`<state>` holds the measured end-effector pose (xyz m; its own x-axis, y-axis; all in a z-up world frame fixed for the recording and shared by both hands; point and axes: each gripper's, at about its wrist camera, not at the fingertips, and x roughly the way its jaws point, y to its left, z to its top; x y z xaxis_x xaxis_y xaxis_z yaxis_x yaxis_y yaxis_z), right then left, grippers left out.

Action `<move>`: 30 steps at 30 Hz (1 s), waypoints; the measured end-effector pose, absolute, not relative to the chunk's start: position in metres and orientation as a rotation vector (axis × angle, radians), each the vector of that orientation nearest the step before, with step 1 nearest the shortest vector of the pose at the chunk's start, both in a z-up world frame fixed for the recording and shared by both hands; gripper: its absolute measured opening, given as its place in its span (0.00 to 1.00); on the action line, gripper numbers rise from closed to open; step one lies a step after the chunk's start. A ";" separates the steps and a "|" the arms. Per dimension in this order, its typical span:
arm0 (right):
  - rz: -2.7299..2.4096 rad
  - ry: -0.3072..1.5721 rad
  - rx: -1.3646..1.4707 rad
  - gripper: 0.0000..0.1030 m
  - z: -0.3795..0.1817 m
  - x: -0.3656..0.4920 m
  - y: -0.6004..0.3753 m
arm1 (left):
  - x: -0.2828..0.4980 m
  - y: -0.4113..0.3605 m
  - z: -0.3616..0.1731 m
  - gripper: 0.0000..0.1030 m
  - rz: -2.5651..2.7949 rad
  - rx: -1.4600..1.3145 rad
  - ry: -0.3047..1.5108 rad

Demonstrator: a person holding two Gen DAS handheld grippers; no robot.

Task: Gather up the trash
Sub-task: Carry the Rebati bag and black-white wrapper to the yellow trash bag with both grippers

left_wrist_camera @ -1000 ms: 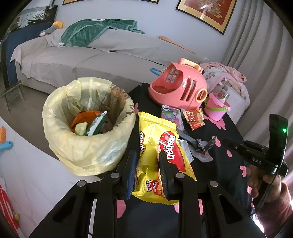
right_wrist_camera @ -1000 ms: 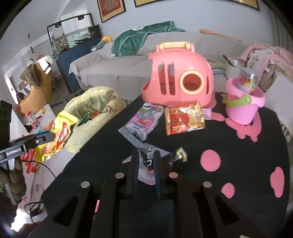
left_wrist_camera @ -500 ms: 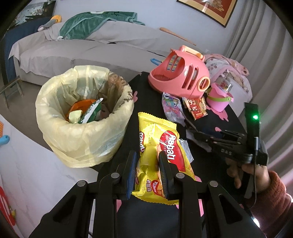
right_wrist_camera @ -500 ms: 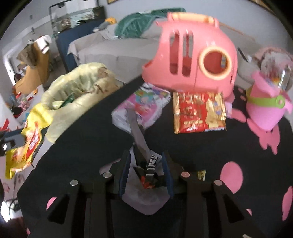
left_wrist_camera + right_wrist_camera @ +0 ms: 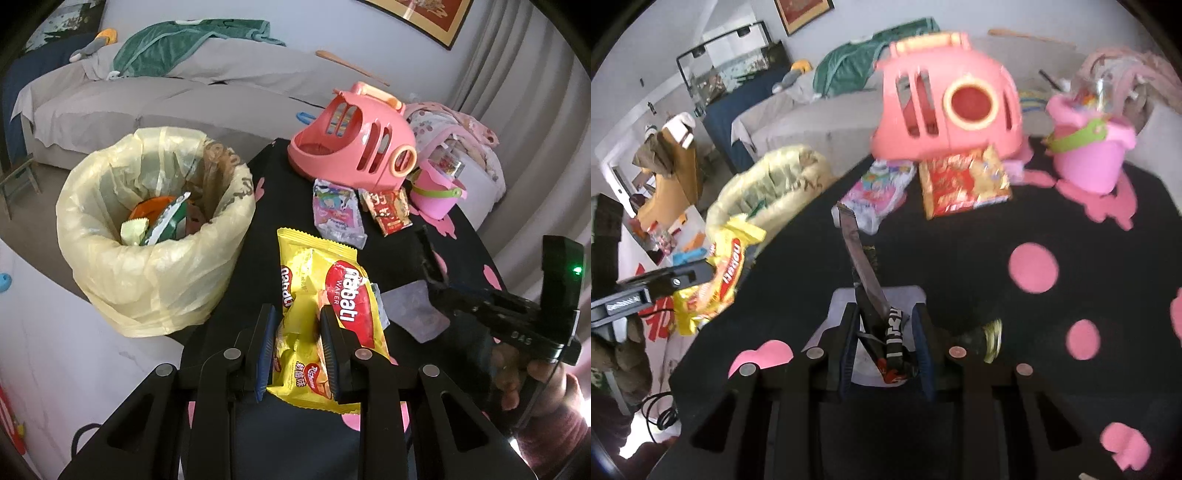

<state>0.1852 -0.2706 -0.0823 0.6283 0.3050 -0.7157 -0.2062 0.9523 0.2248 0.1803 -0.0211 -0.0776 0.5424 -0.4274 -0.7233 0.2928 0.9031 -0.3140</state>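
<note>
My left gripper (image 5: 297,339) is shut on a yellow Nabati wafer bag (image 5: 325,291) and holds it over the table edge beside the trash bin (image 5: 147,288), which is lined with a yellow bag. In the right wrist view my right gripper (image 5: 886,332) sits low over the black table (image 5: 960,258). Its jaws are closing around a crumpled black wrapper (image 5: 882,325). The wrapper's long strip (image 5: 860,258) sticks out ahead, and the pads stand close on both sides of it. A pink wrapper (image 5: 879,192) and a red wrapper (image 5: 964,184) lie farther back.
A pink toy carrier (image 5: 354,144) and a pink bucket (image 5: 436,192) stand at the table's far side. A pale grey sheet (image 5: 417,310) lies under the black wrapper, with a gold-ended wrapper (image 5: 986,339) to its right. A grey sofa (image 5: 147,99) is behind.
My right gripper let go of the black wrapper, opened wide, pushed forward and down along it, and its jaws have since narrowed again. The left gripper kept still with the yellow bag.
</note>
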 end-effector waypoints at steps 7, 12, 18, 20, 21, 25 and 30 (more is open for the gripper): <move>0.309 0.736 0.086 0.26 -0.037 0.170 -0.261 | 0.173 -0.013 -0.044 0.24 -0.422 -0.161 0.812; 0.338 0.625 0.048 0.26 0.011 0.160 -0.242 | 0.158 -0.003 -0.002 0.24 -0.390 -0.122 0.678; 0.377 0.524 0.005 0.26 0.056 0.160 -0.214 | 0.143 0.016 0.044 0.24 -0.333 -0.083 0.538; 0.393 0.503 -0.003 0.26 0.066 0.161 -0.204 | 0.140 0.024 0.054 0.24 -0.320 -0.079 0.510; 0.403 0.492 -0.009 0.26 0.072 0.162 -0.197 | 0.139 0.030 0.060 0.24 -0.309 -0.079 0.492; 0.435 0.456 -0.025 0.26 0.087 0.167 -0.173 | 0.136 0.051 0.075 0.24 -0.271 -0.093 0.450; 0.463 0.434 -0.034 0.26 0.096 0.174 -0.151 | 0.135 0.076 0.079 0.24 -0.225 -0.111 0.434</move>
